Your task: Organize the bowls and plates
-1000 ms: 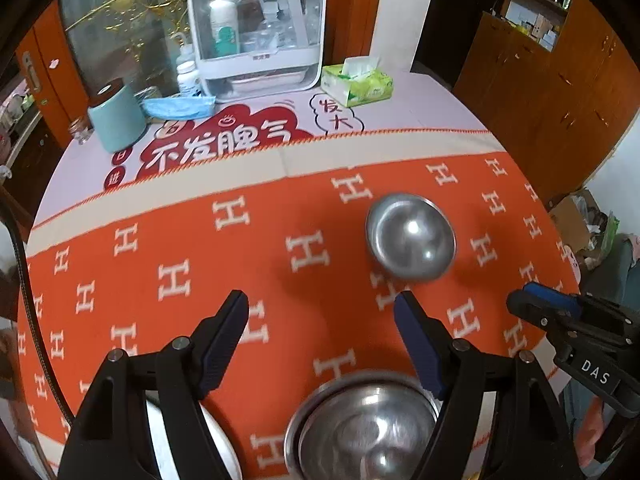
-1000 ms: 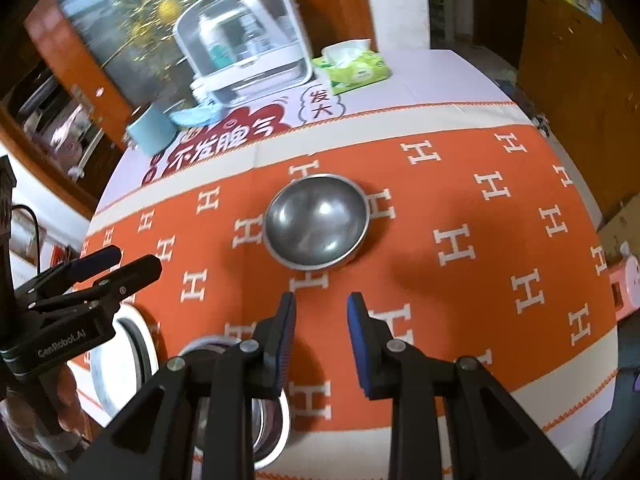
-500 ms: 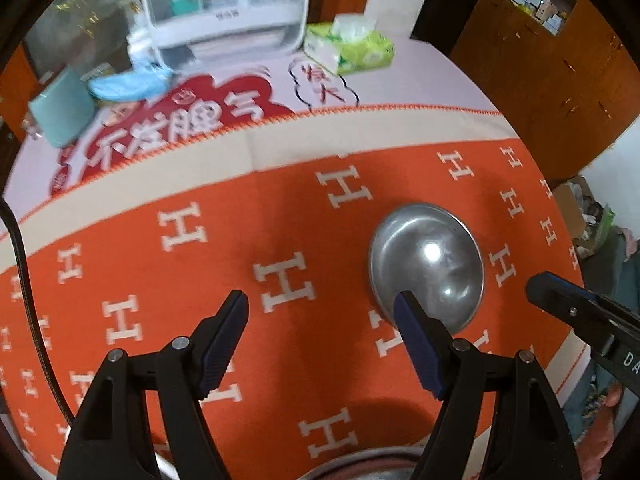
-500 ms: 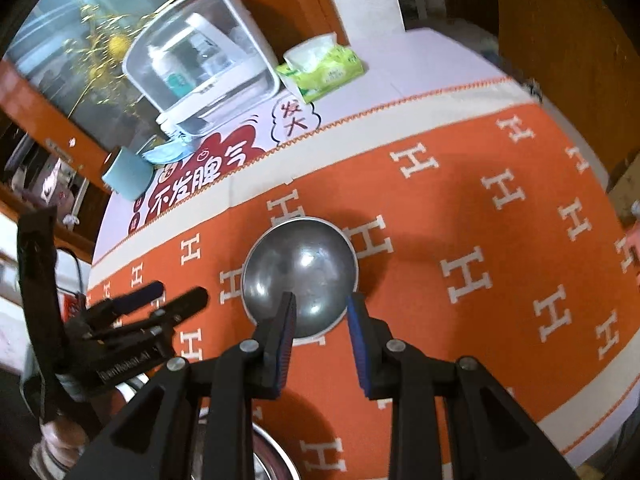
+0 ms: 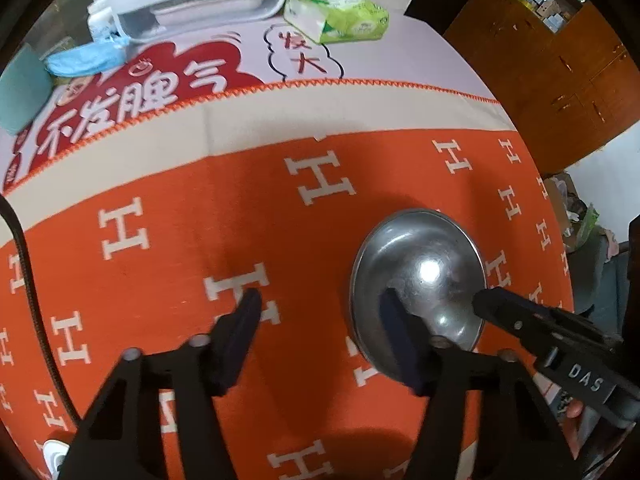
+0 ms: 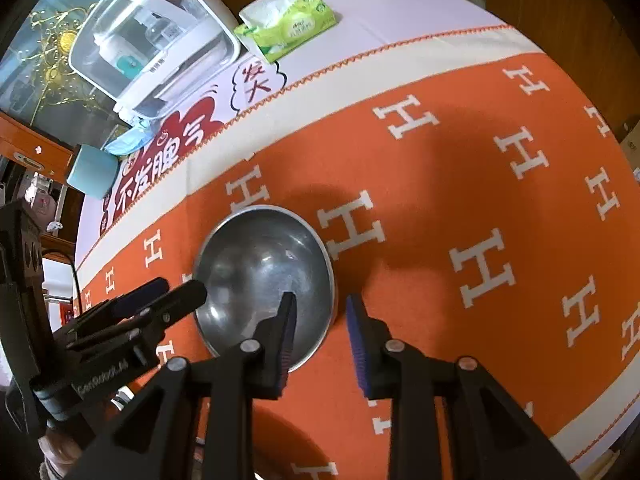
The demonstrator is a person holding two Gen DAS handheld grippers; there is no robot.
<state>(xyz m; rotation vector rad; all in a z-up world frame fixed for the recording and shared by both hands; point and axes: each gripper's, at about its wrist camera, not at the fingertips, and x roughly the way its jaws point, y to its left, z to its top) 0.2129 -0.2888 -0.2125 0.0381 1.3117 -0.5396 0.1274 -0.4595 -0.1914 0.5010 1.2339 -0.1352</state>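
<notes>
Two grippers hang over a single steel bowl (image 6: 264, 276) that sits upright on the orange blanket (image 6: 440, 184) patterned with white H letters, a little way in from the cream border. The right gripper (image 6: 320, 320) straddles the bowl's near right rim, one finger inside the bowl and the other outside over the blanket; its jaws are closing, with the rim between them, and the pads do not look to be pressing on the metal yet. The left gripper (image 5: 320, 312) comes in from the bowl's other side: its right finger (image 5: 396, 320) lies over the bowl's left edge while the other finger stands over bare blanket, well apart from it, and these jaws are closing too, with the rim between them. In the left wrist view the tip of the right gripper shows dark against the bowl's far edge. Beyond the blanket, on the pale cloth with red lettering, stand a white plastic box with a clear lid (image 6: 152, 40), a green tissue pack (image 6: 288, 24), a teal cylinder (image 6: 90, 174) and a crumpled blue face mask (image 5: 80, 56).
</notes>
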